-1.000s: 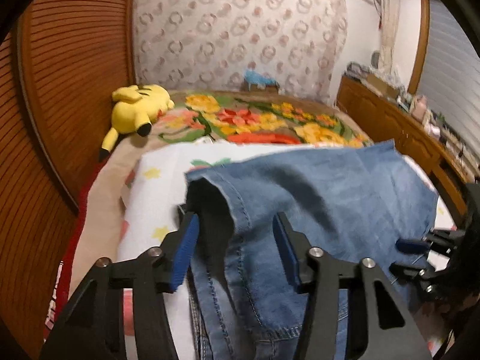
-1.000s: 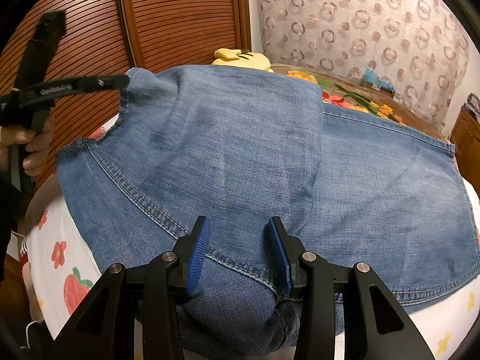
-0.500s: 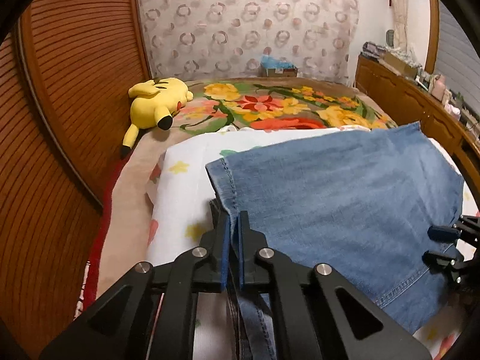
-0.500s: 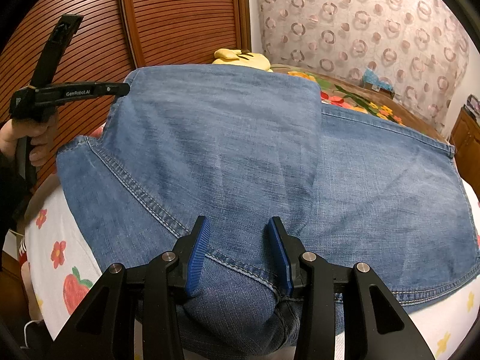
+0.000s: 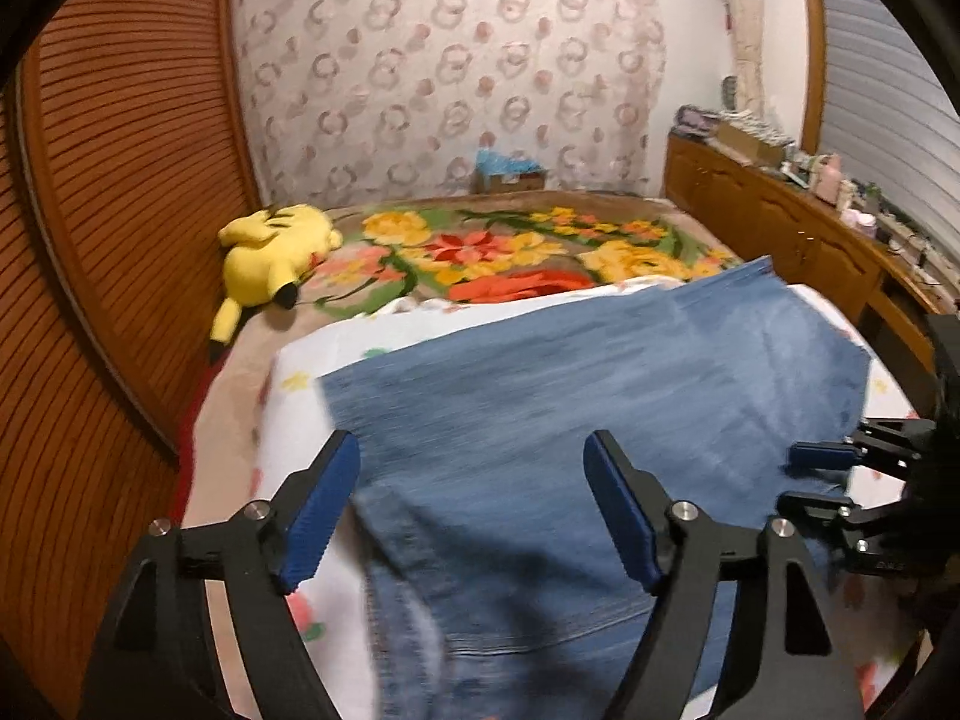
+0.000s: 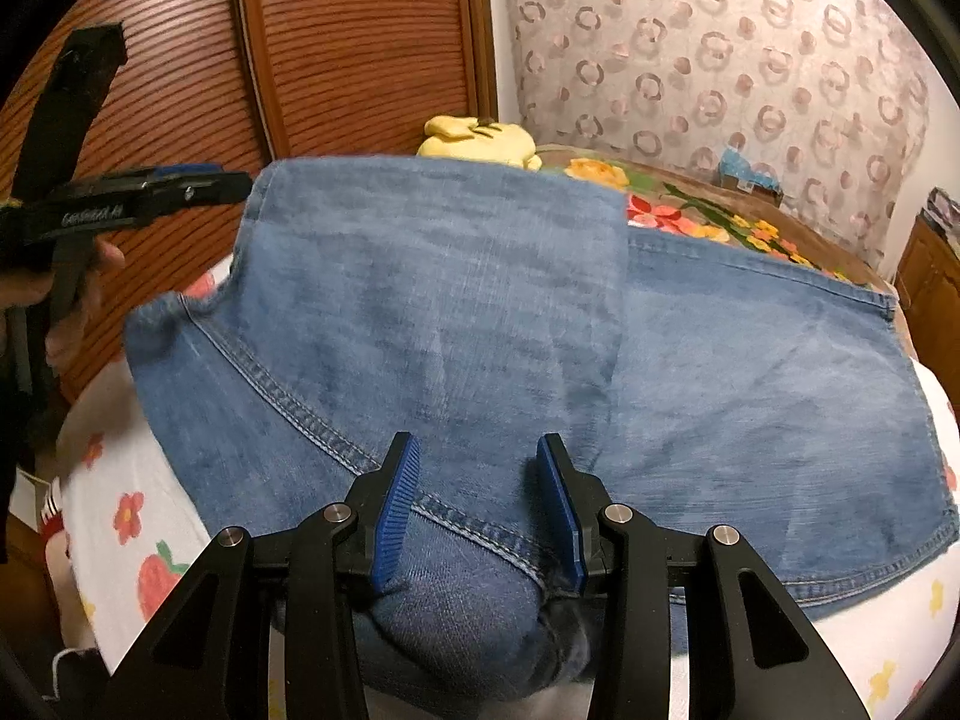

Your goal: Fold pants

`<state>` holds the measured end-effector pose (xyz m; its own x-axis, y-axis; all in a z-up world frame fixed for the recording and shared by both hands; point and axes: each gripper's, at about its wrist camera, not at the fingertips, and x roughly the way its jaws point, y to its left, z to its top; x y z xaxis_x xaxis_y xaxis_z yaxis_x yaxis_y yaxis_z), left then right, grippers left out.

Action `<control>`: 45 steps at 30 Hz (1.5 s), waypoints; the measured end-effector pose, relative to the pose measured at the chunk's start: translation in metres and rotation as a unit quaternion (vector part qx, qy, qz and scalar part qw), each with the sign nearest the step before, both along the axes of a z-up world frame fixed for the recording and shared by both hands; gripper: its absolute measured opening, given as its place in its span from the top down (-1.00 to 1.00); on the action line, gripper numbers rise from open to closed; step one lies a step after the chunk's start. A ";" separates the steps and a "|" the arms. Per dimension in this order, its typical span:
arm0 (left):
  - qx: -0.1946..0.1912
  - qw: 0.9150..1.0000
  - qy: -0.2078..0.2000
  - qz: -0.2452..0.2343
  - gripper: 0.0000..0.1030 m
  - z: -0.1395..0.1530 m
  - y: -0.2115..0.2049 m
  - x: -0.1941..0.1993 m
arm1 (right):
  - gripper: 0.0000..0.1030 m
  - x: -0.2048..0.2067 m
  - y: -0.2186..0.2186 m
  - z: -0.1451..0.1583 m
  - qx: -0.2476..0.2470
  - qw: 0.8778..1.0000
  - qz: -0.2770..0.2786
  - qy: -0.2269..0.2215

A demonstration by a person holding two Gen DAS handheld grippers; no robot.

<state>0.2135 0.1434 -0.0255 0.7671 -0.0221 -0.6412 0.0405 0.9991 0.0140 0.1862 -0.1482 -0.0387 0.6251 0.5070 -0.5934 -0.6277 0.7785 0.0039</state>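
Observation:
Blue denim pants (image 5: 540, 420) lie folded on a white flower-print sheet (image 5: 300, 360). In the left wrist view my left gripper (image 5: 474, 504) hovers over the pants' near left edge. Its jaws are opening wide, and the cloth lies below them untouched by the pads. In the right wrist view my right gripper (image 6: 477, 510) is shut on a thick bunched fold of the pants (image 6: 450, 300) at their near edge. That view also shows the left gripper (image 6: 228, 183) at the far left corner of the denim. The right gripper (image 5: 804, 480) shows at the right edge of the left view.
A yellow plush toy (image 5: 270, 252) lies on a floral blanket (image 5: 510, 252) beyond the sheet. Slatted wooden doors (image 5: 120, 180) run along the left. A wooden cabinet (image 5: 780, 228) with clutter stands on the right. A person's hand (image 6: 72, 300) holds the left gripper.
My left gripper closed on the pants' left corner, then let go and pulled back and up; its jaws now stand wide. The denim lies flatter. The right gripper kept still.

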 end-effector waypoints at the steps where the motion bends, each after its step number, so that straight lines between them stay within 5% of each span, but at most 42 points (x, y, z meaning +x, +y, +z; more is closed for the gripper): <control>1: 0.000 1.000 -0.001 -0.005 -0.52 0.001 -0.005 0.001 | 0.17 -0.001 -0.003 0.003 0.001 1.000 -0.003 -0.005; 9: -0.014 0.998 -0.011 -0.057 -0.52 -0.006 -0.060 0.021 | 0.17 -0.010 -0.032 0.015 -0.006 0.999 -0.038 -0.039; 20: -0.017 0.992 0.029 -0.121 -0.52 -0.039 -0.125 0.031 | 0.17 -0.012 -0.084 0.012 -0.009 0.992 -0.118 -0.034; 30: -0.001 0.991 0.039 -0.130 -0.52 -0.054 -0.140 0.031 | 0.04 0.009 -0.132 0.006 -0.015 0.979 -0.201 -0.015; 45: 0.010 0.991 0.039 -0.124 -0.52 -0.059 -0.141 0.032 | 0.04 0.046 -0.140 0.008 -0.014 0.960 -0.281 0.016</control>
<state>0.2458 0.0026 -0.0840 0.6875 -0.1895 -0.7010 0.2862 0.9579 0.0217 0.2317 -0.2878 -0.0305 0.7764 0.0788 -0.6253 -0.1091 0.9940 -0.0102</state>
